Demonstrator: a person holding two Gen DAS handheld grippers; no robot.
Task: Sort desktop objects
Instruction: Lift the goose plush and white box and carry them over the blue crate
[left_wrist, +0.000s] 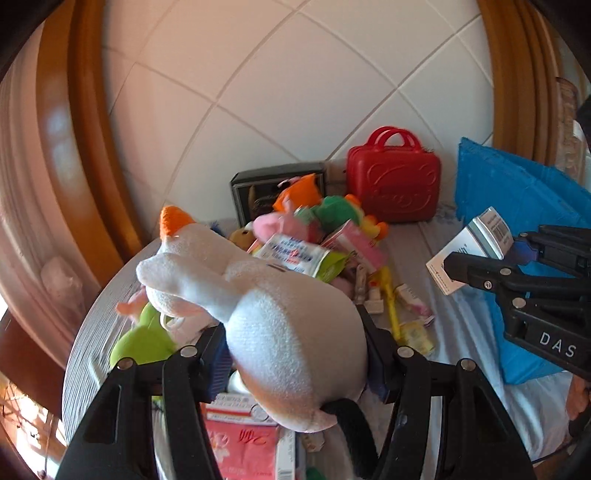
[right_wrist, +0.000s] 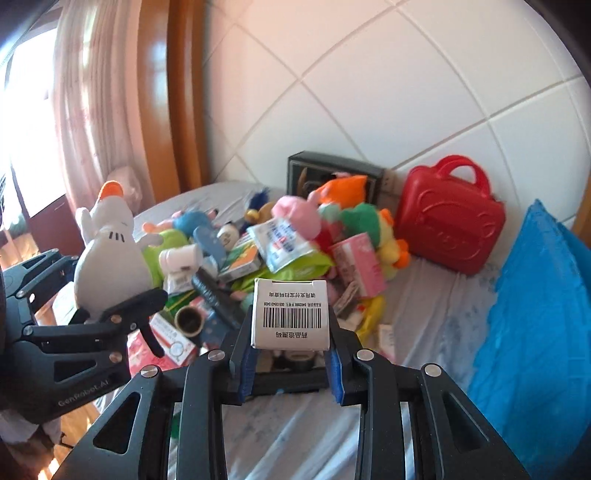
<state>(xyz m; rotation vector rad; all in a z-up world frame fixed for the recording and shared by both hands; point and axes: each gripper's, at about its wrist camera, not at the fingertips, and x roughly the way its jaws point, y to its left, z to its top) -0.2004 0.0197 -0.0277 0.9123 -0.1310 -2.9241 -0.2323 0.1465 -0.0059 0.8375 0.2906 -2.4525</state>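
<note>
at the bottom centre of each wrist view the tongs grip: left gripper (left_wrist: 295, 354) pinches a white plush goose (left_wrist: 288, 332), right gripper (right_wrist: 291, 354) pinches a barcoded white box (right_wrist: 290, 314); behind, mid-frame, lies a toy pile (right_wrist: 295, 236) beside a red case (right_wrist: 448, 221).

White plush goose (left_wrist: 295, 332), orange beak; red case (left_wrist: 394, 181); blue bag (right_wrist: 532, 302).

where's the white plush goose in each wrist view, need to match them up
Left wrist view: the white plush goose fills the lower centre, clamped between the left gripper fingers, orange beak toward upper left.
Right wrist view: the goose sits at left, above the left gripper.
Shared landmark: the red toy suitcase against the tiled wall.
</note>
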